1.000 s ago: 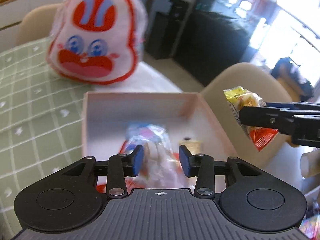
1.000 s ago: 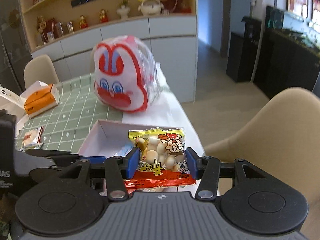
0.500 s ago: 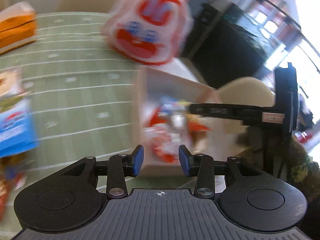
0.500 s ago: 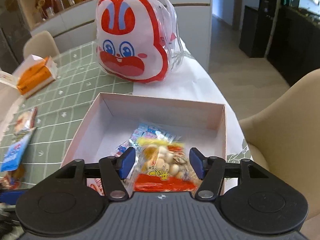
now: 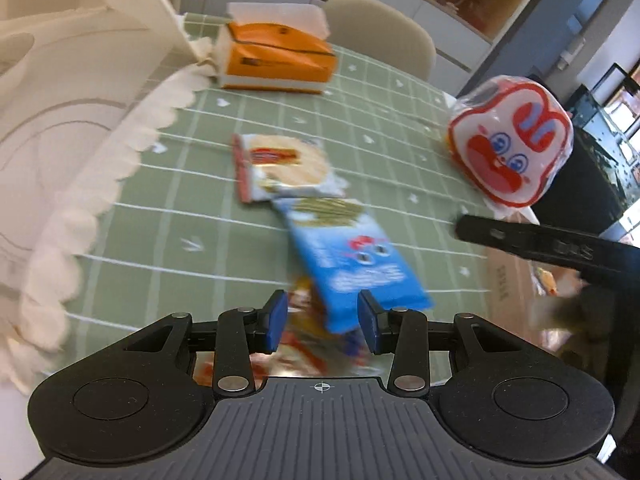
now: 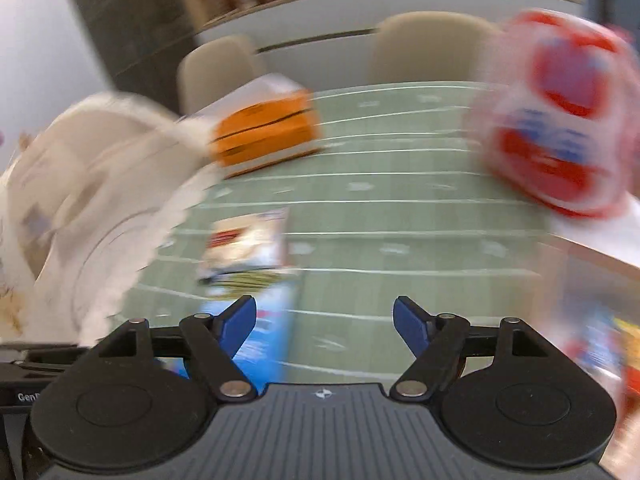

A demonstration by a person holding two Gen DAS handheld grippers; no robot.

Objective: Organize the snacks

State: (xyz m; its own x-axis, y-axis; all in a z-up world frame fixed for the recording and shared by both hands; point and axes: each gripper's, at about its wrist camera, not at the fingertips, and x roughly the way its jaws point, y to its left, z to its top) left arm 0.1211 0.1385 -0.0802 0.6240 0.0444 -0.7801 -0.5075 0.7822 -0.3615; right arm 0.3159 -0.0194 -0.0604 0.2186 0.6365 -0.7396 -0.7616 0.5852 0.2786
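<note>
My left gripper point(image 5: 322, 320) is open and hovers over loose snacks on the green checked tablecloth point(image 5: 192, 208). The near end of a blue packet point(image 5: 348, 264) shows between its fingers, apart from the pads, with a yellow-red packet point(image 5: 300, 344) below it. A white cracker packet point(image 5: 280, 168) lies further out. My right gripper point(image 6: 324, 320) is empty and its jaws are opening over the bare tablecloth point(image 6: 380, 220). In this blurred view the blue packet point(image 6: 268, 332) and cracker packet point(image 6: 244, 244) lie to its left. The pink box point(image 6: 592, 280) with snacks in it is at the right edge.
An orange tissue box point(image 5: 276, 56) stands at the back. A red and white bunny bag point(image 5: 508, 140) sits at the right, behind the box wall point(image 5: 508, 288). A cream scalloped cloth point(image 5: 80, 140) covers the left side. Beige chairs point(image 6: 424, 48) stand beyond the table.
My right gripper let the yellow-red packet drop into the pink box, opened wider and swung left. My left gripper swung left from the box to the loose packets.
</note>
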